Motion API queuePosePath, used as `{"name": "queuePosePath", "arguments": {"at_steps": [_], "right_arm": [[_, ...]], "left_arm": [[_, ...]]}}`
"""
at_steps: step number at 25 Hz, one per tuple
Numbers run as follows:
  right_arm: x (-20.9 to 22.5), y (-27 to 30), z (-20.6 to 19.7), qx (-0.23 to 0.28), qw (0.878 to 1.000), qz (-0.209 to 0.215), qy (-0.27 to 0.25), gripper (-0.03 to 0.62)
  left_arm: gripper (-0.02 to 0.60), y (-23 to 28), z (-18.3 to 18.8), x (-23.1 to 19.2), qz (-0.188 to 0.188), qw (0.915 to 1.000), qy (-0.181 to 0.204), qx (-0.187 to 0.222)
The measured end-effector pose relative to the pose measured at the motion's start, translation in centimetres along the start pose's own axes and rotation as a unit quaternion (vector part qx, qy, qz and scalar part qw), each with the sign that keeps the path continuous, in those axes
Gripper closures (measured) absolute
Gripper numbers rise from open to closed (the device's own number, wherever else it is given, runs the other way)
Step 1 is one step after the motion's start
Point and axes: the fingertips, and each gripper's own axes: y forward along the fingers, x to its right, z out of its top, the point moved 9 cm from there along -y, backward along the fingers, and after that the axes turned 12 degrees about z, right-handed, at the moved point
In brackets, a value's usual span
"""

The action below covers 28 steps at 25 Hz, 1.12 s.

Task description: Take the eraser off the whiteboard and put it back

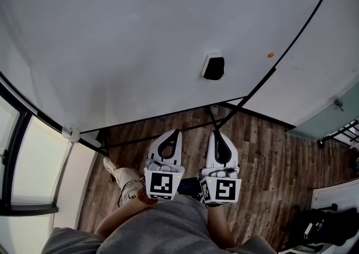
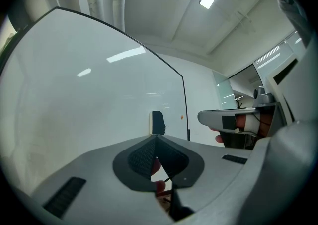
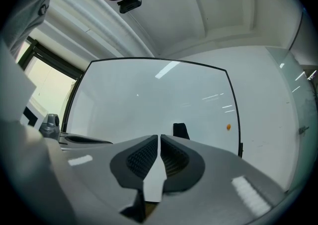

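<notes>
One large whiteboard [image 1: 140, 40] stands over the wood floor [image 1: 269, 152], with the eraser [image 1: 213, 68] clinging near its lower right edge. The left hand-held gripper [image 1: 177, 132] and the right hand-held gripper [image 1: 215, 133] sit well short of it, jaws pinched together, empty.

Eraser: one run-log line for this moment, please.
eraser: on whiteboard, untouched | left gripper: shut, empty | right gripper: shut, empty

Black eraser [image 1: 213, 68] on white whiteboard [image 1: 140, 40], brown wood-grain floor [image 1: 269, 152]
</notes>
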Motion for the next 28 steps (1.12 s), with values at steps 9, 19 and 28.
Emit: {"name": "queuePosePath", "arguments": {"at_steps": [9, 19, 28], "right_arm": [[1.0, 1.2, -0.3, 0.008, 1.0, -0.009, 0.008, 0.566], [2.0, 2.2, -0.5, 0.006, 1.0, -0.03, 0.004, 0.563], [2.4, 3.2, -0.6, 0.002, 0.999, -0.036, -0.001, 0.557]], "left_arm": [[0.574, -0.3, 0.5, -0.7, 0.01, 0.9999, 0.009, -0.004], [0.574, 0.9, 0.1, -1.5, 0.0, 0.9999, 0.007, -0.008], [0.574, 2.3, 0.1, -1.6, -0.017, 0.9998, 0.004, -0.004]]}}
